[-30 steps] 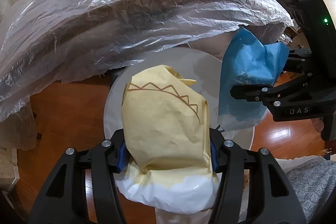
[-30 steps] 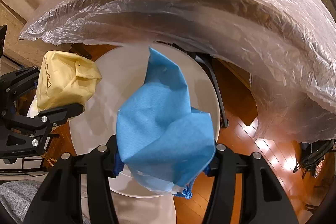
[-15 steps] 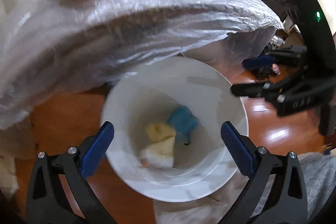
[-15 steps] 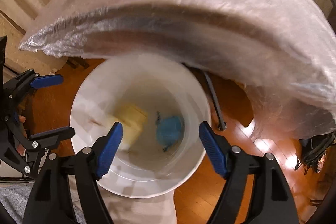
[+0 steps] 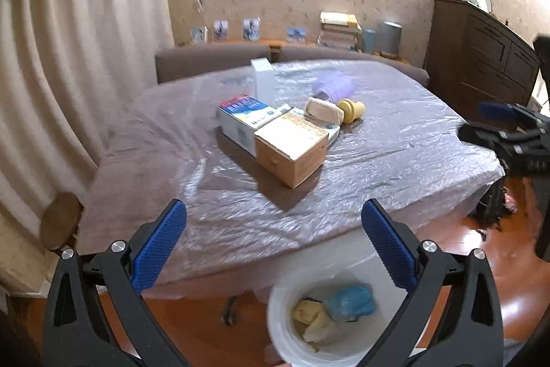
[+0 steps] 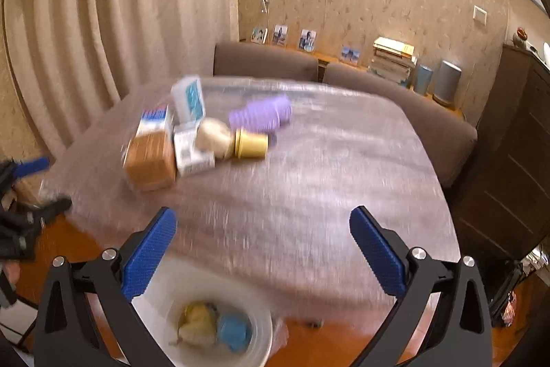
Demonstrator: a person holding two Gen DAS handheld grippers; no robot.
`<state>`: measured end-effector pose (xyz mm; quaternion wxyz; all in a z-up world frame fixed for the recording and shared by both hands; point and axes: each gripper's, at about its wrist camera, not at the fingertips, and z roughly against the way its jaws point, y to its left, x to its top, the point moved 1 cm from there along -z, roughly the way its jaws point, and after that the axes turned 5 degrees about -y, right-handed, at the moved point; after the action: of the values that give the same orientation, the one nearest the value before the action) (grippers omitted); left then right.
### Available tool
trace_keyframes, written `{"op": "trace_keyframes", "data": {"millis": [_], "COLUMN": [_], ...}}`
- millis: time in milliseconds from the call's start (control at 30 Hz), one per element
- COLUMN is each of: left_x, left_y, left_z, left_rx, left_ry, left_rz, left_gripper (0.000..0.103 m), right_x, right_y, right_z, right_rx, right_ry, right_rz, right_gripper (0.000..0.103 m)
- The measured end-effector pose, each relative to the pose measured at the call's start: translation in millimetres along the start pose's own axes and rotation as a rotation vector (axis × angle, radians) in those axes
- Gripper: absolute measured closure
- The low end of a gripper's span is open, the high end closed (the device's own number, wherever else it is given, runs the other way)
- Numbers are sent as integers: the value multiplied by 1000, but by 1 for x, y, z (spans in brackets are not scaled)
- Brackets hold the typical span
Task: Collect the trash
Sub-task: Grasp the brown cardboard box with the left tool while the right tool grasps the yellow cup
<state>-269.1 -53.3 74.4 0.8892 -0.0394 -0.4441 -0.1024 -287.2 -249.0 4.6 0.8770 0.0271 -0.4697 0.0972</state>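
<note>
A white bin (image 5: 278, 325) stands on the floor below the table's near edge; it also shows in the right wrist view (image 6: 264, 336). Inside lie a yellow wrapper (image 5: 309, 315) and a blue wrapper (image 5: 350, 301). My left gripper (image 5: 275, 250) is open and empty above the bin, facing the table. My right gripper (image 6: 263, 250) is open and empty too. On the plastic-covered table (image 5: 395, 140) sit a brown box (image 5: 292, 150), a blue-and-white box (image 5: 244, 119), a white box (image 5: 263, 78), a purple wrapper (image 5: 333, 88), a yellow cup (image 5: 352, 110) and a beige packet (image 5: 323, 110).
Two brown chairs (image 5: 213, 61) stand behind the table. A dark cabinet (image 5: 481, 57) is at the right. A curtain (image 5: 68, 57) hangs at the left. Books and canisters (image 5: 340, 30) line the back shelf. The right wrist view is blurred.
Both grippers opened and dropped the yellow and blue wrappers into the bin. Both then tilted up from the bin towards the table top.
</note>
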Motion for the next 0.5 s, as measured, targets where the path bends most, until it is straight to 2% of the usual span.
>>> {"op": "trace_keyframes", "data": {"millis": [100,200,267,367,500], "left_x": [7,14,19,25,31], "left_y": [-7,-17,-16,-14,-13], "left_z": [-15,-37,-47,-65,-86], "left_rx": [-4,3,-1,-28,-29], "left_ry": [0,35,54,71,93], "left_rz": [-9,-36,-18,26,75], "left_gripper": [1,1,1,1,1], "right_x": [15,25,25,28,28], "right_y": [-2,-2,-1,-12,-18], "right_z": [-30,-67,-89,-121,-155], "right_rx": [26,16,40,130,104], "right_ry": [25,89,142,208,268], "right_rz": [11,12,-47,-167,-195], "right_gripper": [4,4,4,4,11]}}
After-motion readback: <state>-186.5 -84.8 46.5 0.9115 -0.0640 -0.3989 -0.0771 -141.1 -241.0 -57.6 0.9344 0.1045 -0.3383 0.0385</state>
